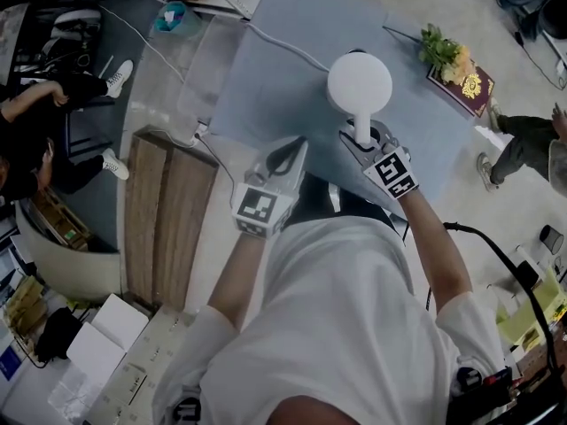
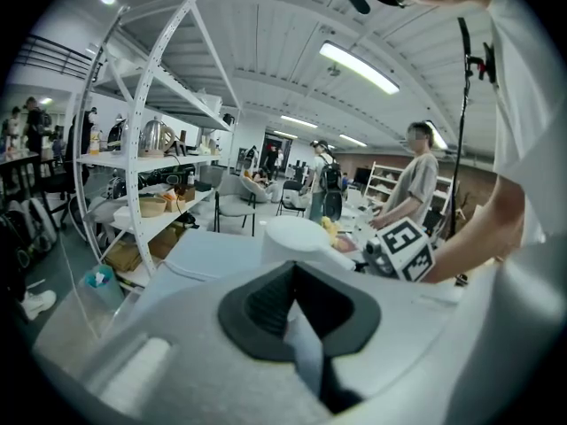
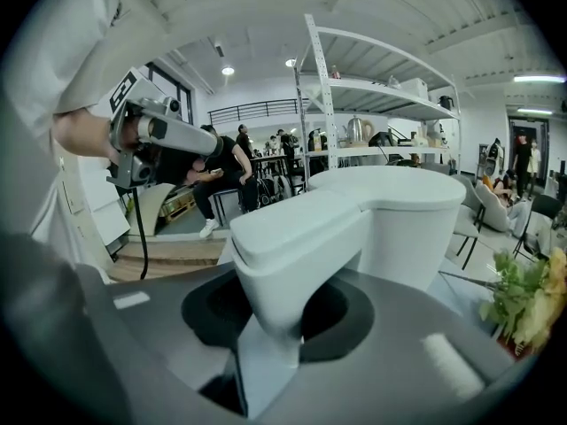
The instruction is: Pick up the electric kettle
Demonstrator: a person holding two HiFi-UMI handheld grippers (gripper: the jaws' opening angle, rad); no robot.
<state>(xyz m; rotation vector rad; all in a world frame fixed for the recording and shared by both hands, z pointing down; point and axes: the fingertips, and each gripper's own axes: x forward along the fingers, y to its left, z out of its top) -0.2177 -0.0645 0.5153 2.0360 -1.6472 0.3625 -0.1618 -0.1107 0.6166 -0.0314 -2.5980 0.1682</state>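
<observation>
Weight is the open question with the white kettle (image 1: 359, 82): its plastic shell is stiff and smooth, and if there is water inside, which cannot be seen, it will be heavy and pull down at the spout side. The sensible place to take hold is the handle (image 3: 297, 237), a thick curved bar, close to the body so the kettle tips less. The right tool (image 1: 363, 140) is there already, its jaws clamped on that handle. The kettle is over the far middle of the grey desk (image 1: 266, 87); whether it has left the surface I cannot tell.

The left tool (image 1: 285, 159) hangs near the person's body, well apart from the kettle, jaws together on nothing.

A white cable (image 1: 283, 44) runs across the desk toward the kettle and could tug if it is attached. Flowers (image 1: 440, 50) and a red book (image 1: 462, 87) lie to the right, clear of a straight lift. A wooden bench (image 1: 164, 211) stands left of the desk, out of the way.
</observation>
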